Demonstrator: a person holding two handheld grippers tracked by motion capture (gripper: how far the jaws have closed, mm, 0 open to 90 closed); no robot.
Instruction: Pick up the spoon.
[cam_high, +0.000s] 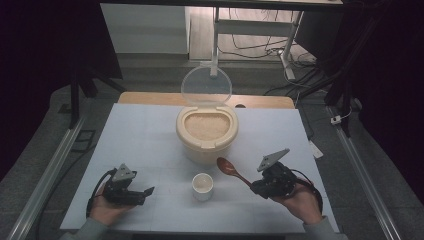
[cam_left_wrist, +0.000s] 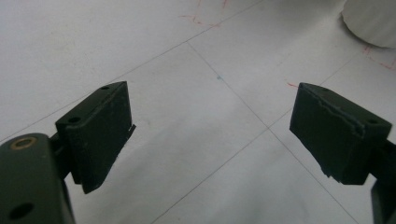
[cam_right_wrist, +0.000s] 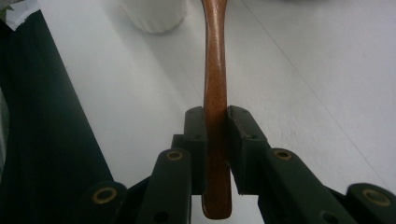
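Note:
A brown wooden spoon (cam_high: 233, 170) is held by its handle in my right gripper (cam_high: 256, 186), at the table's front right; its bowl points toward the rice container. In the right gripper view both pads press on the spoon handle (cam_right_wrist: 215, 93). A cream container (cam_high: 207, 131) full of rice stands at mid-table with its clear lid (cam_high: 206, 86) swung up behind it. A small white cup (cam_high: 202, 186) stands in front of it, left of the spoon. My left gripper (cam_high: 148, 192) rests low at the front left, open, with bare table between its pads (cam_left_wrist: 100, 130).
A white sheet (cam_high: 140, 140) covers the table, with a wooden strip at its far edge. Metal rails run along both sides. Cables and a stand's legs lie on the floor beyond the table.

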